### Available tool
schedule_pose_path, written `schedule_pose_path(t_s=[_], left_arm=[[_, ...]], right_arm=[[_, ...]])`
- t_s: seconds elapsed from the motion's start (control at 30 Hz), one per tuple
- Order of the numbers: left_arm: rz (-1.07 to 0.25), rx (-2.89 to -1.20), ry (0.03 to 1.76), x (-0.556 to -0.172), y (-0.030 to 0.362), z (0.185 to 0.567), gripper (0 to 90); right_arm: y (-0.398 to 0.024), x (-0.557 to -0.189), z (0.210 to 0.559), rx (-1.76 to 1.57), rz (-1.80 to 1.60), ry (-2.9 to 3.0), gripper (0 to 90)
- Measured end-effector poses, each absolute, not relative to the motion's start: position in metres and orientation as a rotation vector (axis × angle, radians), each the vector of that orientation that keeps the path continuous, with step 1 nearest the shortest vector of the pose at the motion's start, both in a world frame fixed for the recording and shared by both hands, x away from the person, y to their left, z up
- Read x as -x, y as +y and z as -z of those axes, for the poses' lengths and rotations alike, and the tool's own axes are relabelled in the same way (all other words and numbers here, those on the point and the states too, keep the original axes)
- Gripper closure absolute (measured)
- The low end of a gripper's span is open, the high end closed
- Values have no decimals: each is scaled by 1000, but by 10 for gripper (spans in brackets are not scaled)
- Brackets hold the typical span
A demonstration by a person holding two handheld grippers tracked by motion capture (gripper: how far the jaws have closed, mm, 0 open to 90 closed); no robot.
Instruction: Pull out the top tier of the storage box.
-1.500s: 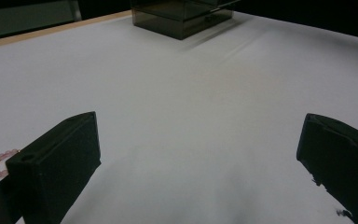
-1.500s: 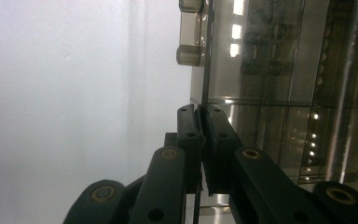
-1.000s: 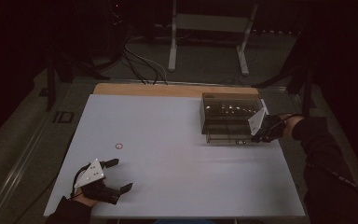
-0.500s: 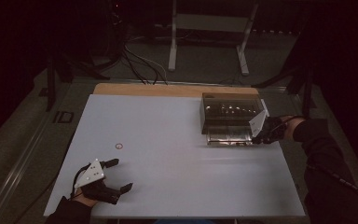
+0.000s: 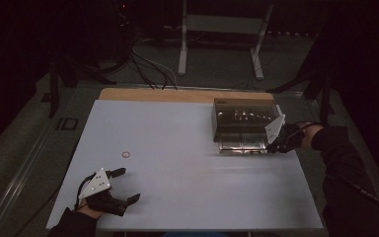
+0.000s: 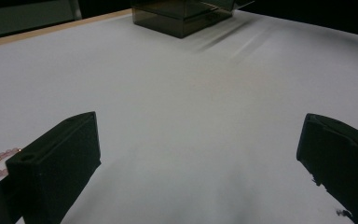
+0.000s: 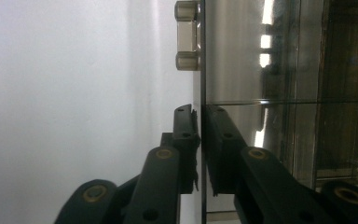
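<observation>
White tabletop [image 5: 187,163], one smoked clear box [image 5: 244,118], contents unreadable, right gripper [image 5: 275,143] pinched onto its drawer panel [image 7: 203,70], left gripper [image 5: 123,185] wide open, empty, one bead bracelet [image 5: 125,154].

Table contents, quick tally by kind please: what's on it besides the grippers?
Dark clear box, drawer front pinched by right gripper: 1
Pink bead bracelet, ahead of left gripper: 1
Total: 2
</observation>
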State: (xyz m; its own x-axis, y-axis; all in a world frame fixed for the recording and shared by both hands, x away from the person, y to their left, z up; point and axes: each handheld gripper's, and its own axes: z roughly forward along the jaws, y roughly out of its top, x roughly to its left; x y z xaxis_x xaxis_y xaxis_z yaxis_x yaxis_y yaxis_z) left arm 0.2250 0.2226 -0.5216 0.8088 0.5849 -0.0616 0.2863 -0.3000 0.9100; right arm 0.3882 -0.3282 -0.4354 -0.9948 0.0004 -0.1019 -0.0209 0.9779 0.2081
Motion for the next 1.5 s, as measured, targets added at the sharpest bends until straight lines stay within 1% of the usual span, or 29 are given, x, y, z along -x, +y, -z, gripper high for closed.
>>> schedule_pose_path(t_s=[0.4,0.8,0.83,0.87,0.9,0.93,1.0,1.07,1.1,1.13,1.17,1.2,1.23,1.27,1.3,1.33,1.4,1.43,1.47,1.5], left_arm=[[-342,-1902,657,-225,222,522,10],[-342,-1897,656,-225,223,521,10],[-341,-1896,656,-225,223,521,10],[-342,-1895,656,-225,223,521,10],[-342,-1895,656,-225,223,521,10],[-340,-1895,655,-225,223,521,10],[-340,-1895,656,-225,223,521,10],[-340,-1895,655,-225,223,521,10],[-340,-1894,655,-225,223,521,10],[-340,-1893,654,-225,223,521,10],[-340,-1893,654,-225,223,521,10],[-341,-1892,654,-225,223,520,10],[-341,-1892,654,-225,223,520,10],[-339,-1892,654,-225,223,520,10],[-339,-1892,653,-225,223,521,10],[-339,-1892,653,-225,223,521,10],[-338,-1892,653,-225,223,521,10],[-338,-1892,653,-225,223,521,10],[-339,-1892,652,-225,223,520,10],[-339,-1891,652,-225,223,520,10]], right_arm=[[-336,-389,417,-120,-552,2936,782],[-326,-379,402,-334,-767,2821,656],[-325,-378,401,-363,-801,2810,639],[-322,-377,399,-427,-855,2786,587],[-322,-377,399,-427,-855,2786,587],[-319,-375,397,-488,-878,2765,555],[-317,-375,396,-499,-894,2754,538],[-312,-371,394,-544,-933,2710,465],[-310,-370,394,-554,-949,2692,456],[-309,-368,393,-567,-960,2677,419],[-309,-368,393,-567,-960,2677,419],[-306,-366,393,-603,-985,2654,349],[-306,-366,393,-603,-985,2654,349],[-301,-362,393,-630,-997,2641,273],[-299,-360,393,-643,-1002,2639,253],[-299,-360,393,-643,-1002,2639,253],[-292,-355,395,-686,-1015,2651,123],[-292,-355,395,-686,-1015,2651,123],[-289,-352,396,-694,-1027,2638,70],[-289,-352,396,-694,-1027,2638,70]])
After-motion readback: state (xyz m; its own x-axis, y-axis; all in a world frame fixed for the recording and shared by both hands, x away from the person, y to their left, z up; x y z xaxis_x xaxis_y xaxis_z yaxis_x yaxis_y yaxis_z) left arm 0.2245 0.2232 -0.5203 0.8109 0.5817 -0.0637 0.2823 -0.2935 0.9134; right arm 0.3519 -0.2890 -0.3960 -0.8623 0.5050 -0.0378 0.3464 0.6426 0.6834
